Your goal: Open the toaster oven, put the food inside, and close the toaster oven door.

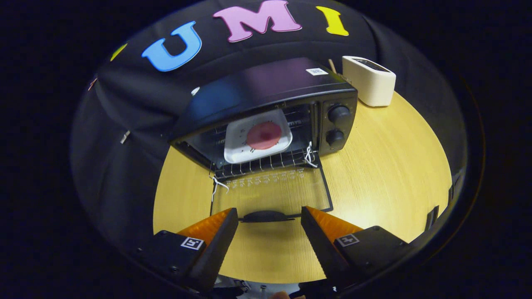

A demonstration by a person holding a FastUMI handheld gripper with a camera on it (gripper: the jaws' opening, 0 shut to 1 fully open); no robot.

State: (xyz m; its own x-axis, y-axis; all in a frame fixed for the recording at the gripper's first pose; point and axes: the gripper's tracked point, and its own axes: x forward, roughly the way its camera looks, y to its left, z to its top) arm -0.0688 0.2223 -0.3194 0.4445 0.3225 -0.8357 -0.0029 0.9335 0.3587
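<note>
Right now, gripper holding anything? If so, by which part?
Nothing held. The gripper is open, fingers spread either side of the door handle of the toaster oven, apparently not touching it. The door lies open flat; the plate of food sits inside.

Spread fingers [269, 216] flanking open oven door's handle [266, 216]; plated food [264, 136] inside.

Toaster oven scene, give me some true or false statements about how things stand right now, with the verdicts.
1. The toaster oven door lies open, flat on the table. True.
2. The white tray with pink food sits on the rack inside. True.
3. The gripper has its jaws clamped on the door handle. False: they stand open on either side of it.
4. A white toaster stands on top of the oven. False: it stands on the table beside it.
</note>
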